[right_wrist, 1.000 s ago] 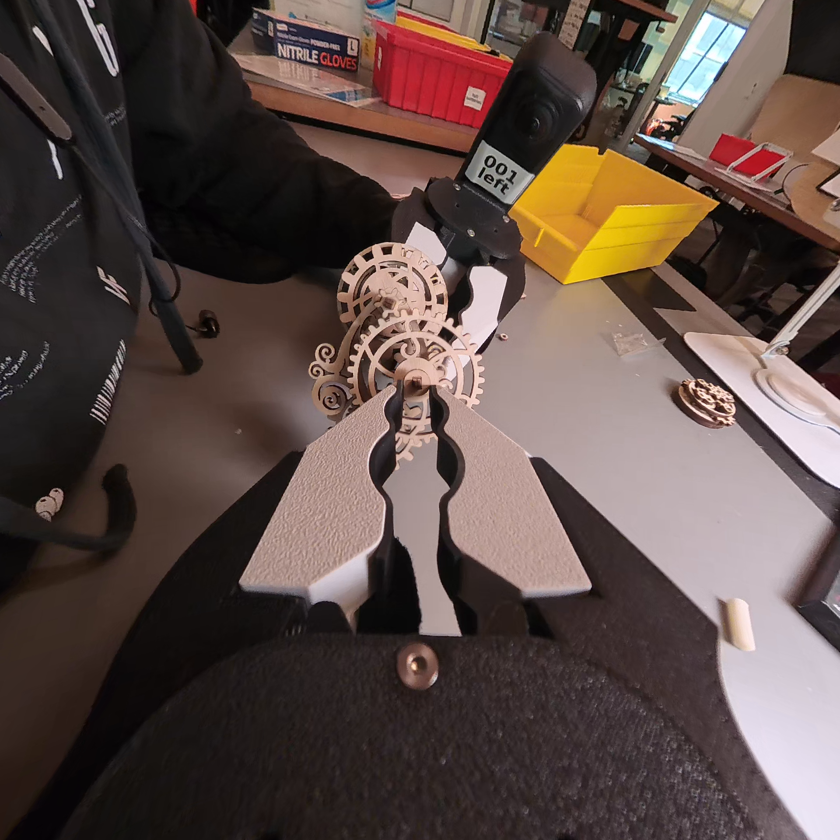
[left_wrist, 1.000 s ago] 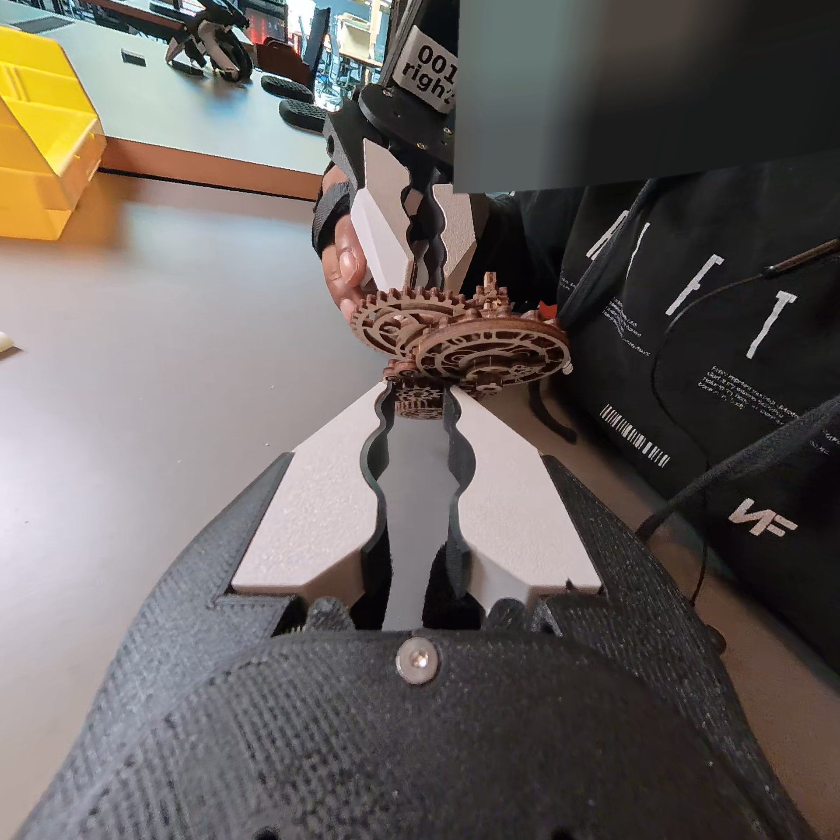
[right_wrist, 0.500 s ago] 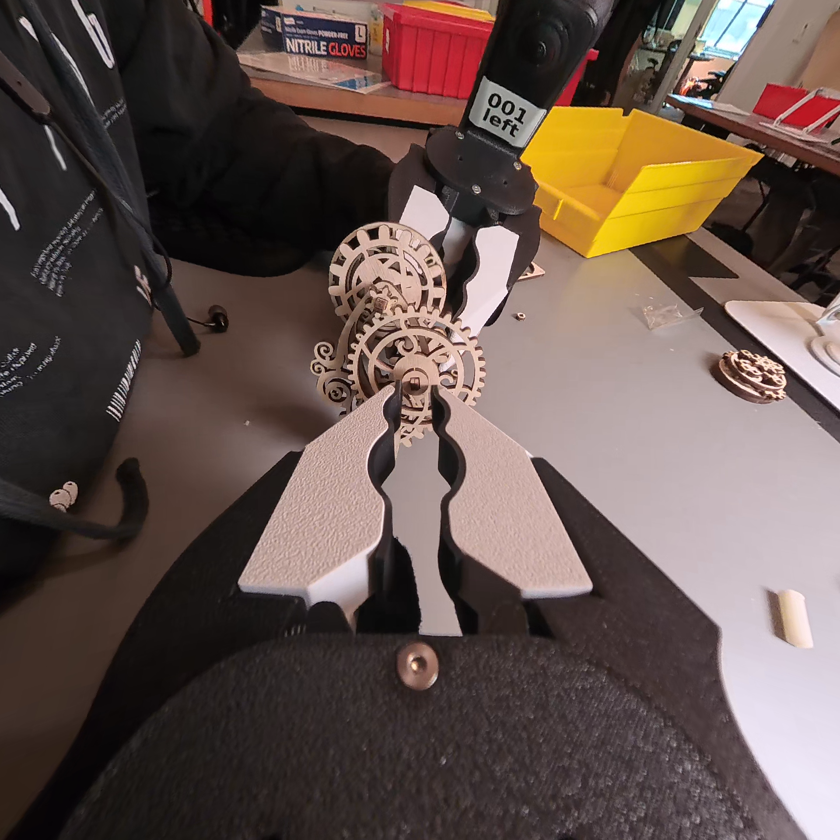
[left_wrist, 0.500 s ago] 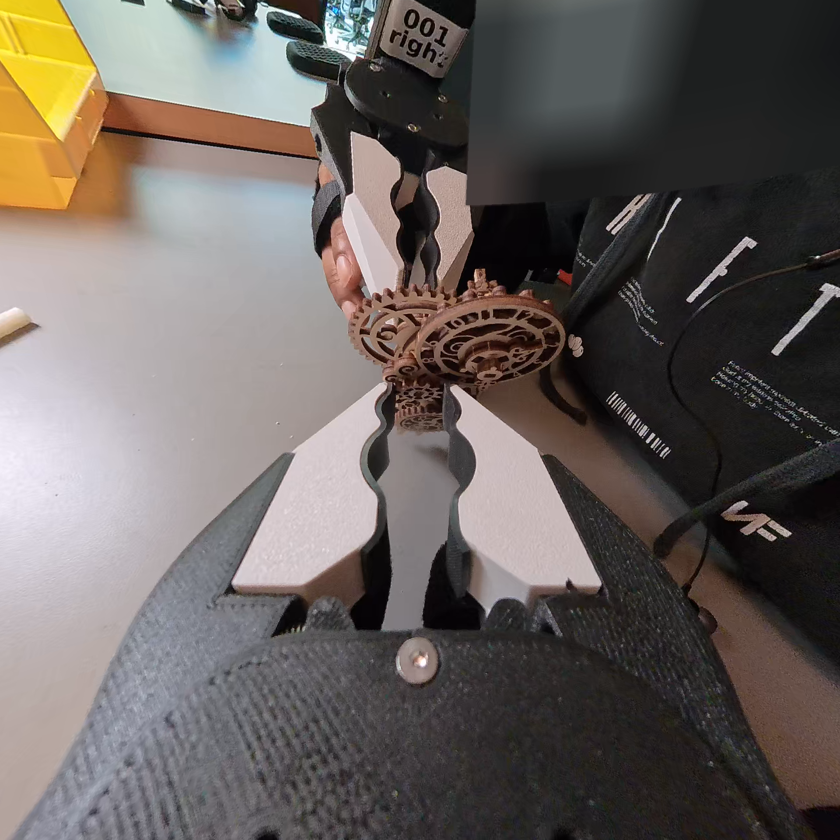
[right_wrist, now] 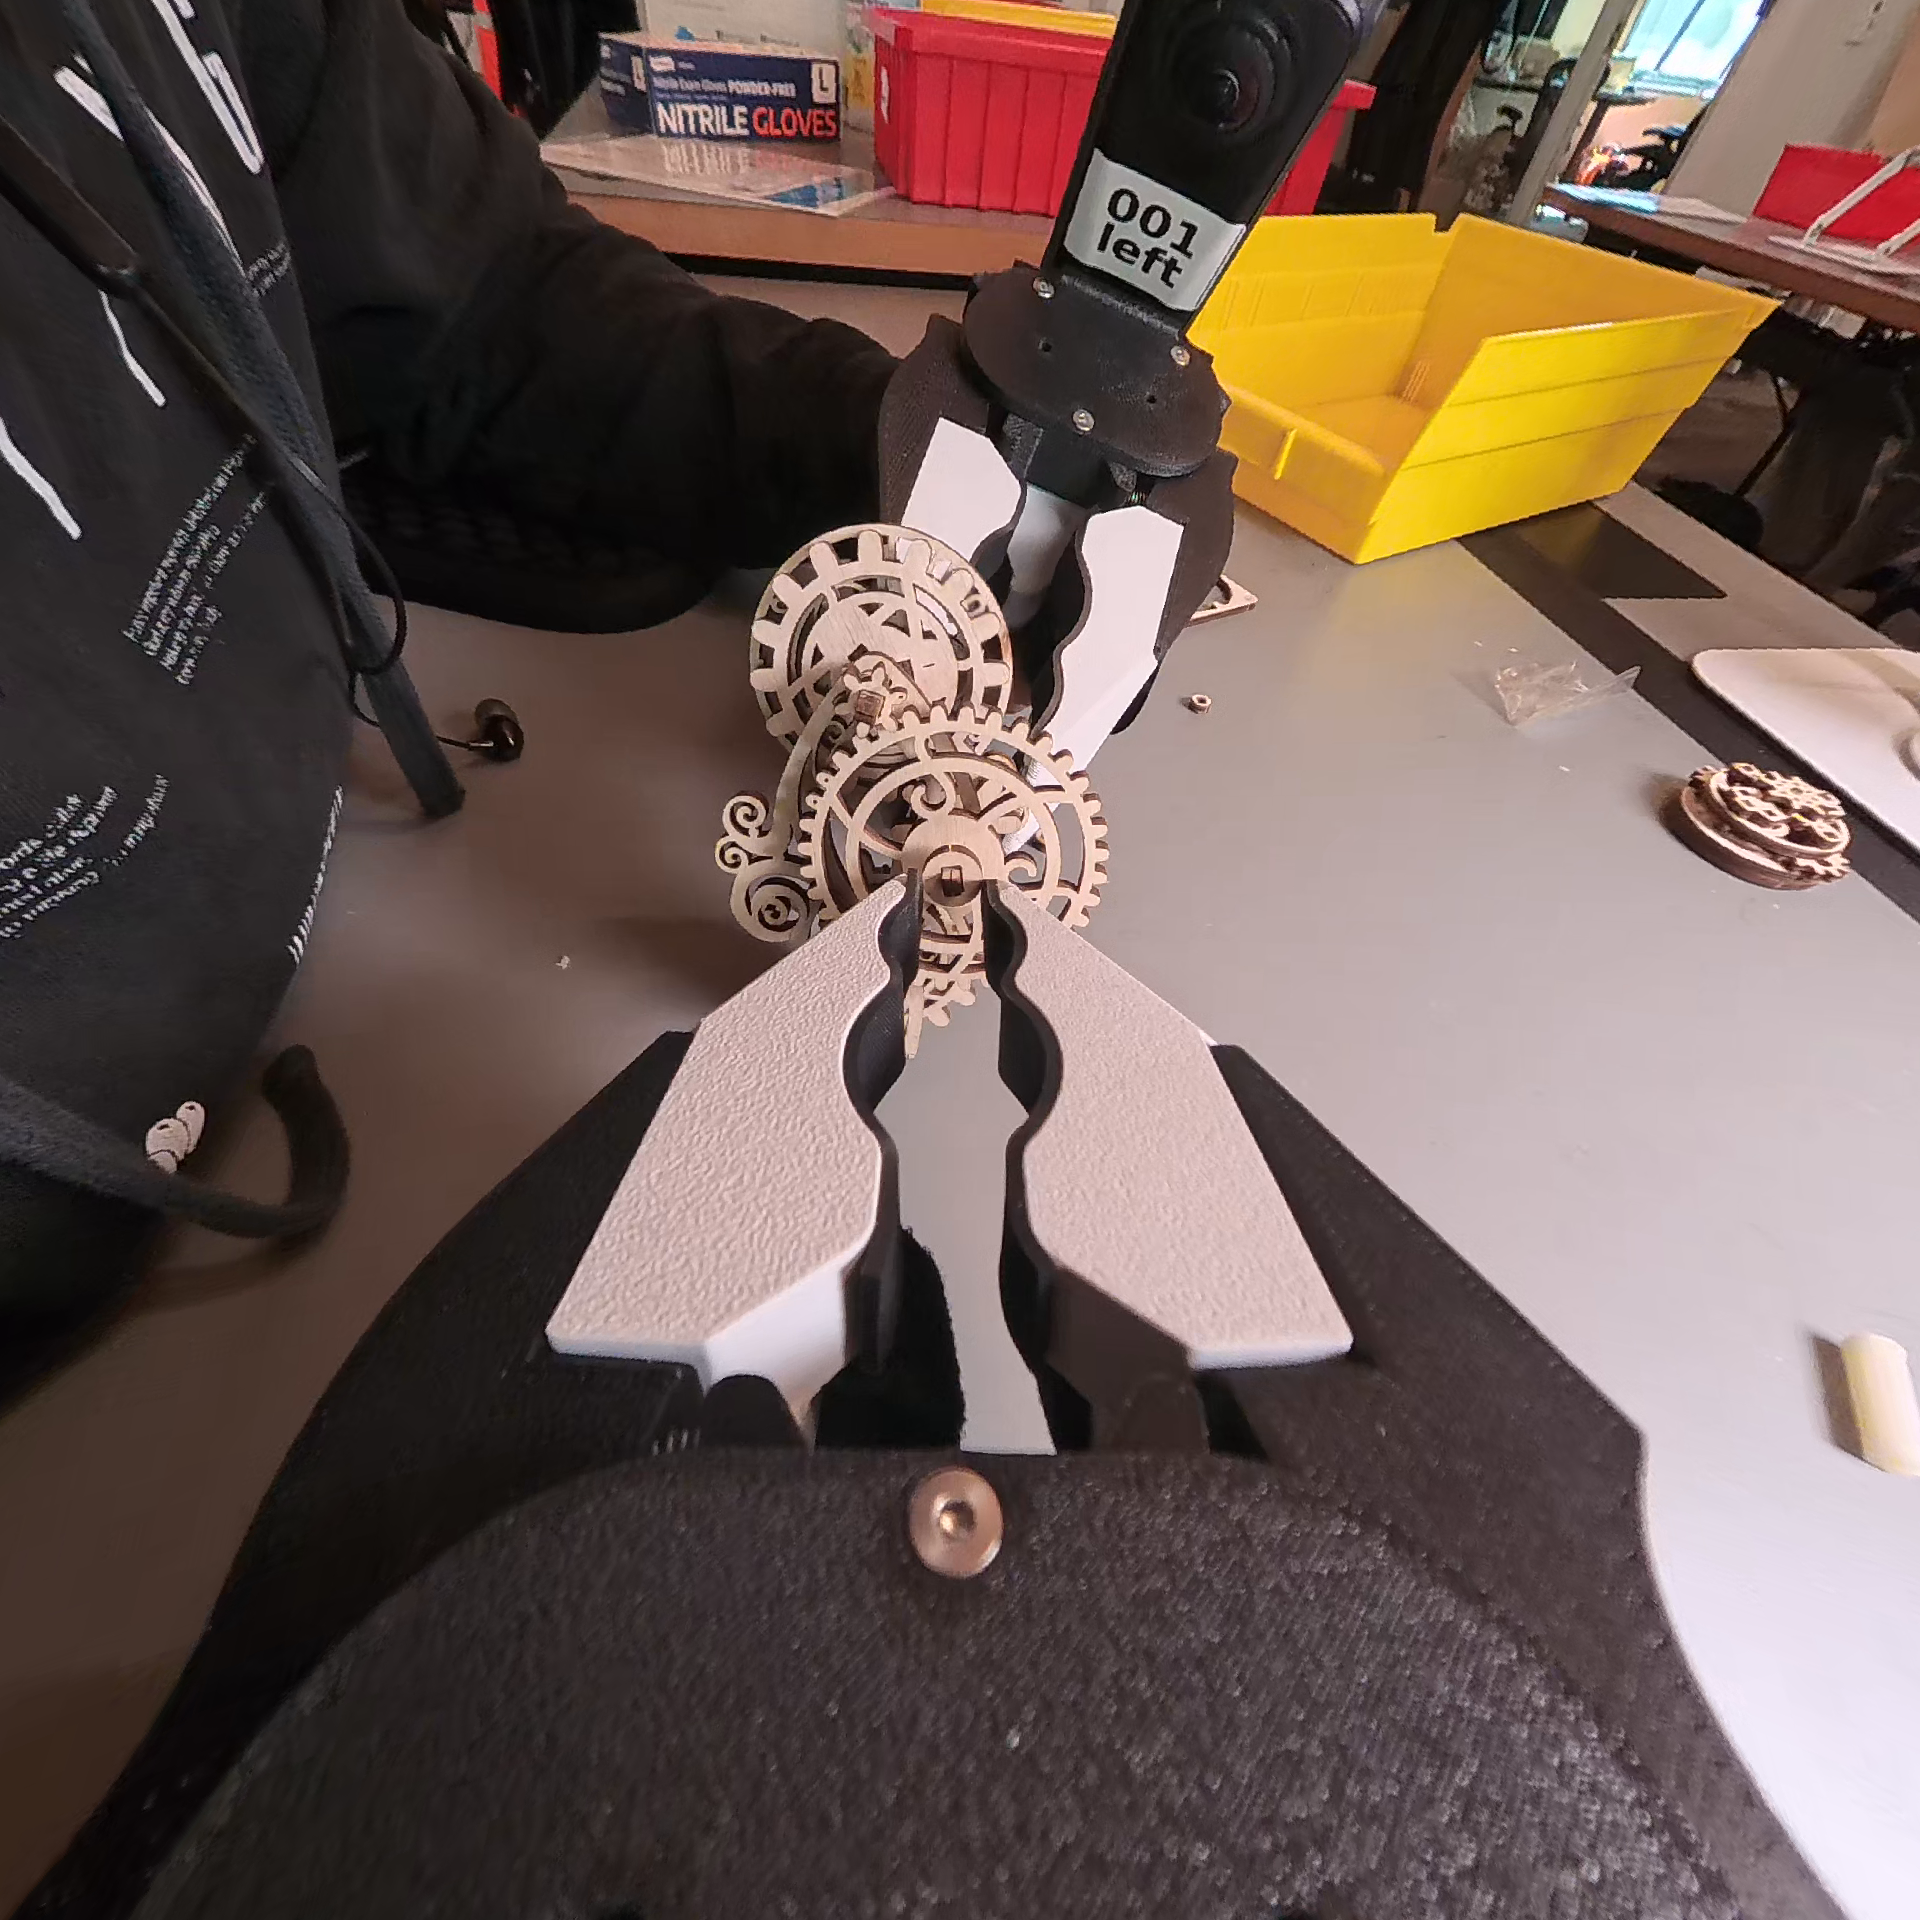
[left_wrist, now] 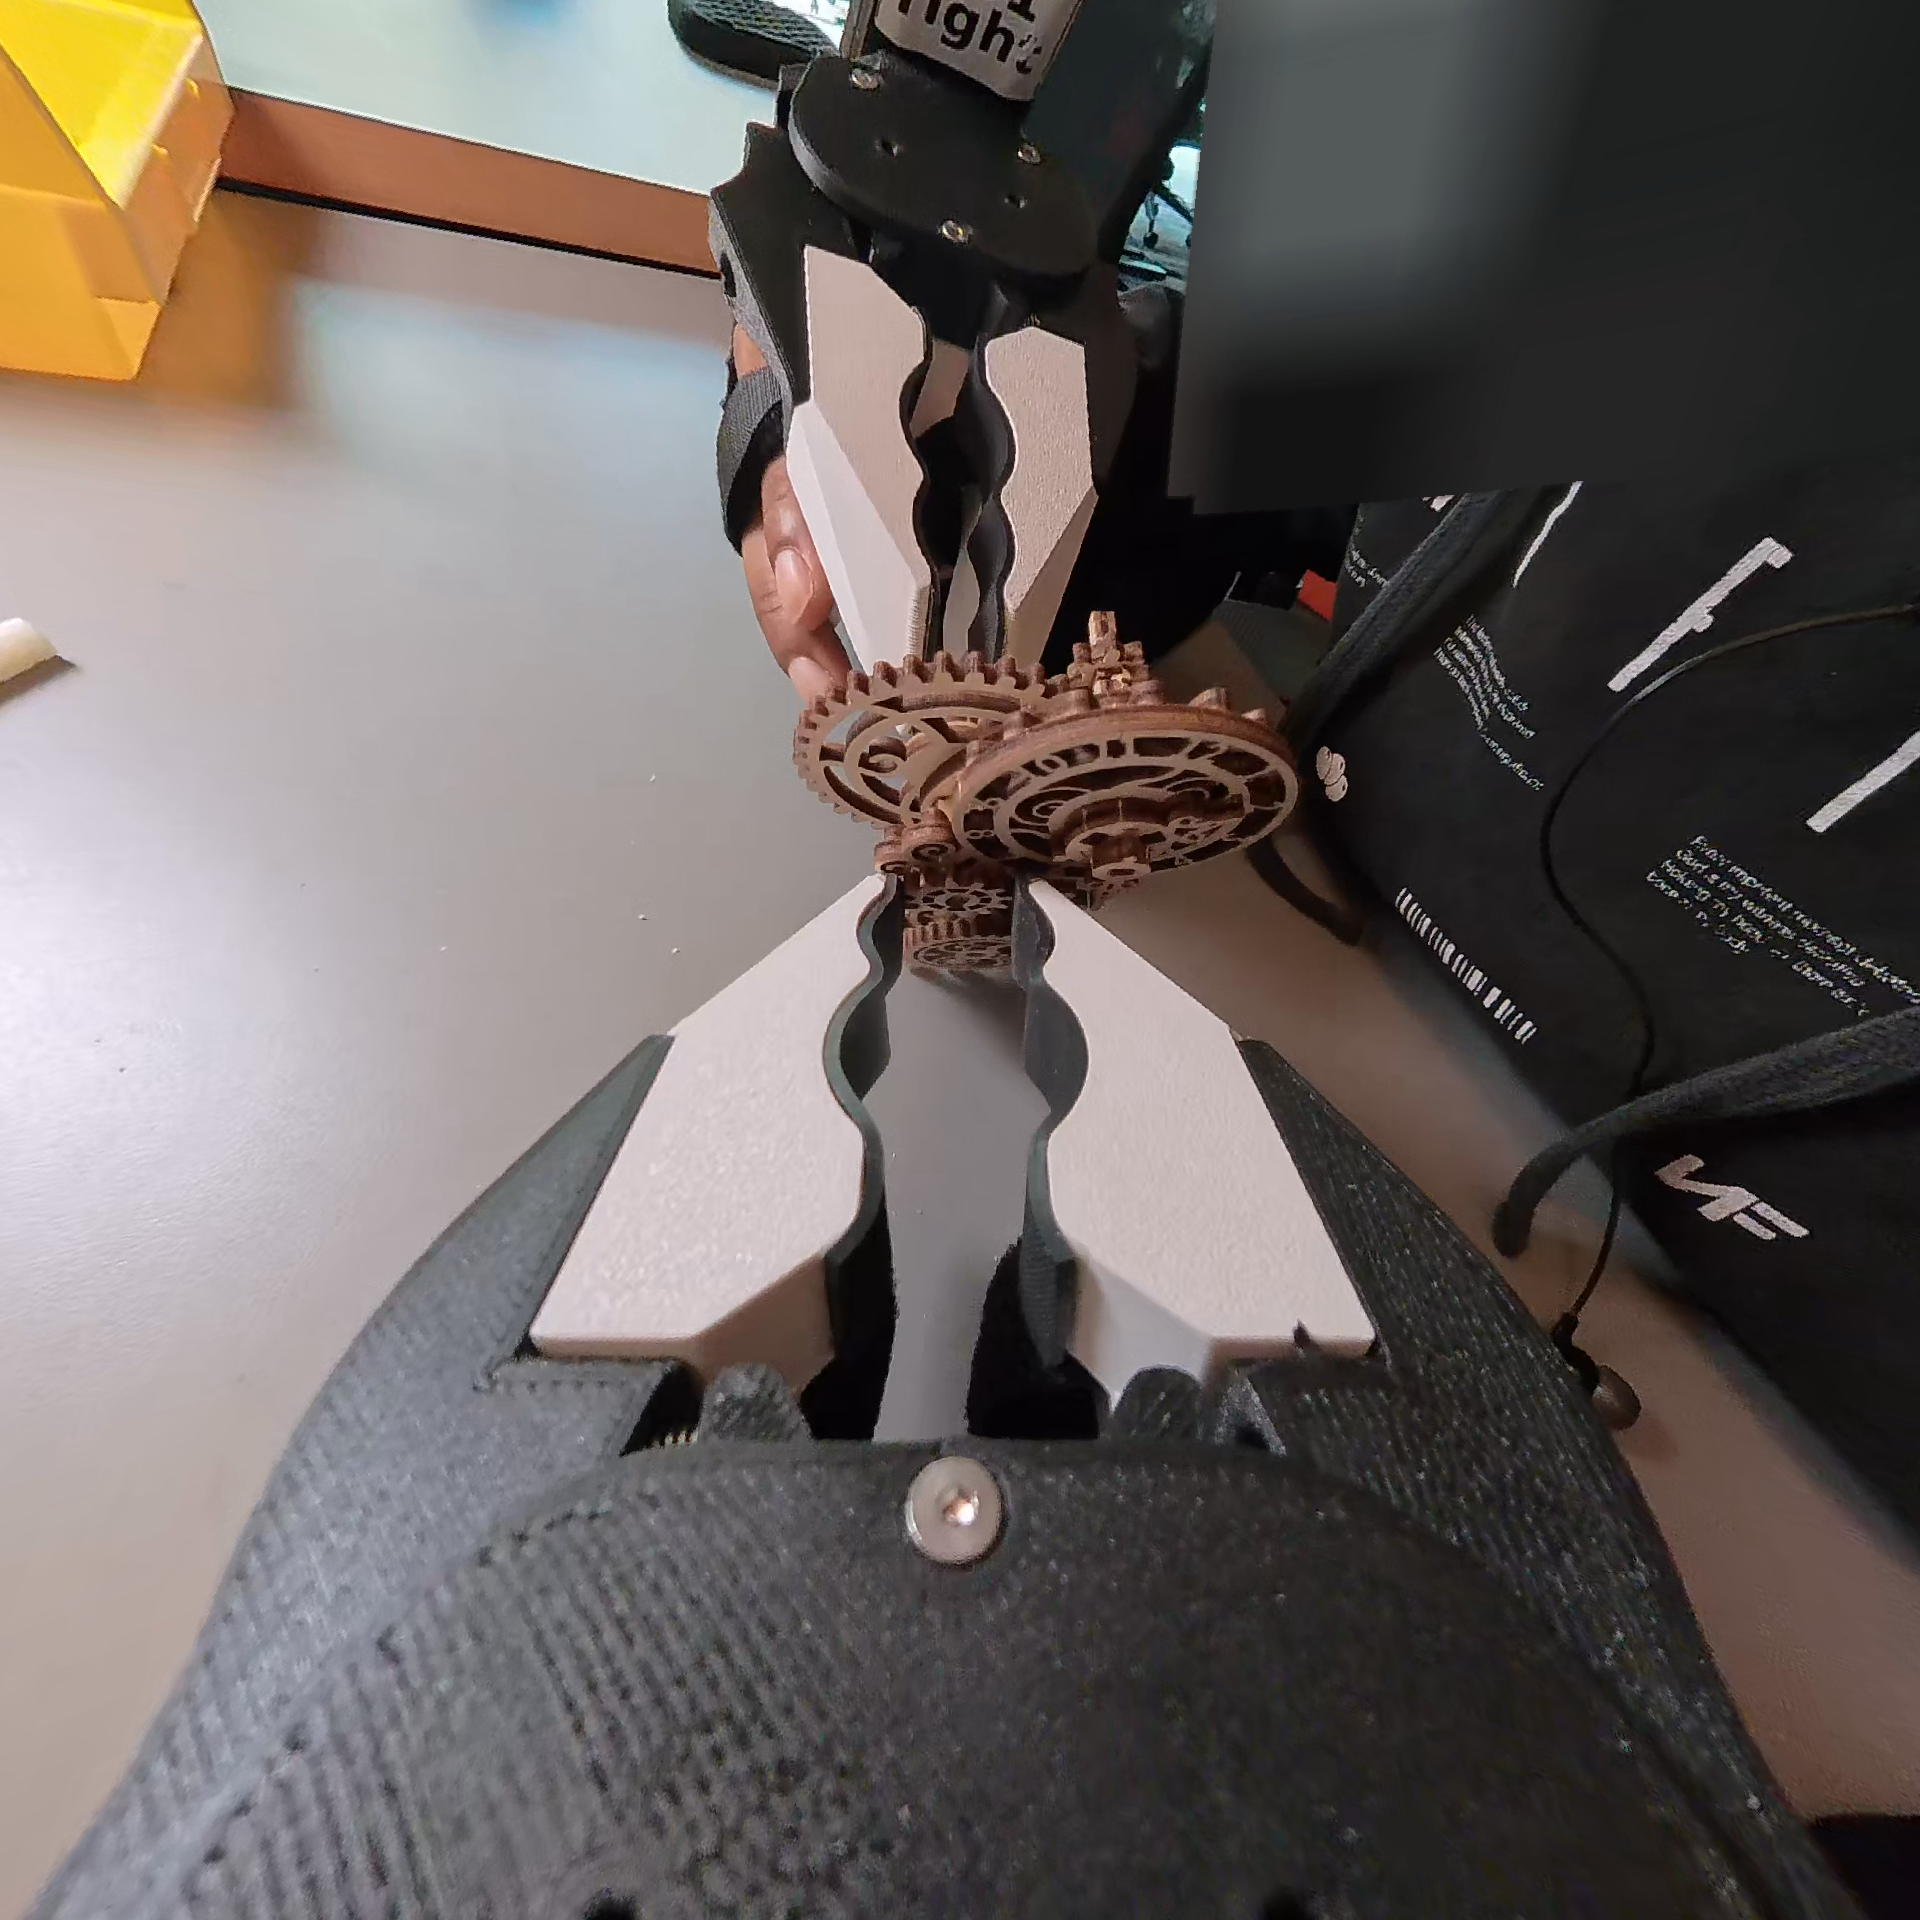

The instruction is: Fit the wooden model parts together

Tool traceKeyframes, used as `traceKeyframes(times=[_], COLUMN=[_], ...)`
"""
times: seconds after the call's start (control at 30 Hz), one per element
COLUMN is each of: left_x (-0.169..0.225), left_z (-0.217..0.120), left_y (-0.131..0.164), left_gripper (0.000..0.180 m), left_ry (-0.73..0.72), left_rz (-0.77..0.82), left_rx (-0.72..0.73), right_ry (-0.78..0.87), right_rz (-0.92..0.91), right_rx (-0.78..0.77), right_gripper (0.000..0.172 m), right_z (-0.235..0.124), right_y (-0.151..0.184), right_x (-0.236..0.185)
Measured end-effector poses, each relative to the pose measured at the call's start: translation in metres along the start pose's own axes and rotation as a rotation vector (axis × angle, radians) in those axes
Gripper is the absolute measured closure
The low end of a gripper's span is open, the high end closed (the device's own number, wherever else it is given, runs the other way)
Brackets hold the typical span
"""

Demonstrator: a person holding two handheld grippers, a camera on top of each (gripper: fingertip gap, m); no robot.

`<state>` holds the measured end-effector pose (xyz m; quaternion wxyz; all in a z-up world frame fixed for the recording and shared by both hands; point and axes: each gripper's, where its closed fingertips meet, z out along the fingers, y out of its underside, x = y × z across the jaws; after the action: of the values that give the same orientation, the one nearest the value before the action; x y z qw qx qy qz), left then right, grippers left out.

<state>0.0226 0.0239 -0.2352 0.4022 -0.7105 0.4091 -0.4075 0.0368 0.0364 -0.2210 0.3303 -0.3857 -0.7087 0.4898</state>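
Observation:
A wooden gear model [left_wrist: 1039,790] with two large toothed discs hangs above the grey table [left_wrist: 364,831], held between both grippers. My left gripper [left_wrist: 956,914] is shut on the small gear stack at the model's lower end. My right gripper [right_wrist: 951,899] is shut on the round hub at the centre of the model's [right_wrist: 914,748] big front gear. Each gripper shows in the other's view: the right one [left_wrist: 966,623] comes down onto the model from above, and the left one [right_wrist: 1039,675] holds it from behind. A person's thumb [left_wrist: 790,603] shows beside the right gripper.
A yellow bin [right_wrist: 1475,374] stands at the back right and also shows in the left wrist view [left_wrist: 83,208]. A second wooden gear piece [right_wrist: 1756,831], a white peg [right_wrist: 1870,1403], a small nut [right_wrist: 1195,701] and a clear bag [right_wrist: 1548,686] lie on the table. A person in black clothing [right_wrist: 156,520] is close on the left. Left and right tips are no more than a few centimetres apart. The right tips stand about 20 cm off the white peg [right_wrist: 1870,1403].
Both grippers stay shut on the model. In the left wrist view the right gripper has drawn nearer and stands steeper; the model has shifted only slightly with them.

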Motion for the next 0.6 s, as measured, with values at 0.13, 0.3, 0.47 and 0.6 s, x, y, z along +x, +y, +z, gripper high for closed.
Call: traceKeyframes(times=[0.13,0.3,0.47,0.6], left_x=[-0.0004,0.0001,0.0001,0.0008], left_z=[-0.0001,-0.0004,-0.0004,0.0004], left_y=[0.0006,-0.0014,-0.0012,-0.0009], left_gripper=[0.162,0.162,0.162,0.162], left_ry=[-0.001,0.0,-0.001,0.004], left_rz=[-0.006,-0.013,-0.015,-0.016], left_rx=[-0.006,-0.002,-0.005,-0.007], right_ry=[-0.003,-0.002,-0.009,-0.016], right_rz=[0.004,0.009,0.025,0.036], right_rx=[-0.004,0.007,0.029,0.05], right_gripper=[0.162,0.162,0.161,0.161], right_z=[0.0008,-0.0005,-0.0009,-0.0015], right_y=[0.0017,0.0003,-0.0017,-0.0043], right_x=[-0.0003,0.0009,0.0012,0.0009])
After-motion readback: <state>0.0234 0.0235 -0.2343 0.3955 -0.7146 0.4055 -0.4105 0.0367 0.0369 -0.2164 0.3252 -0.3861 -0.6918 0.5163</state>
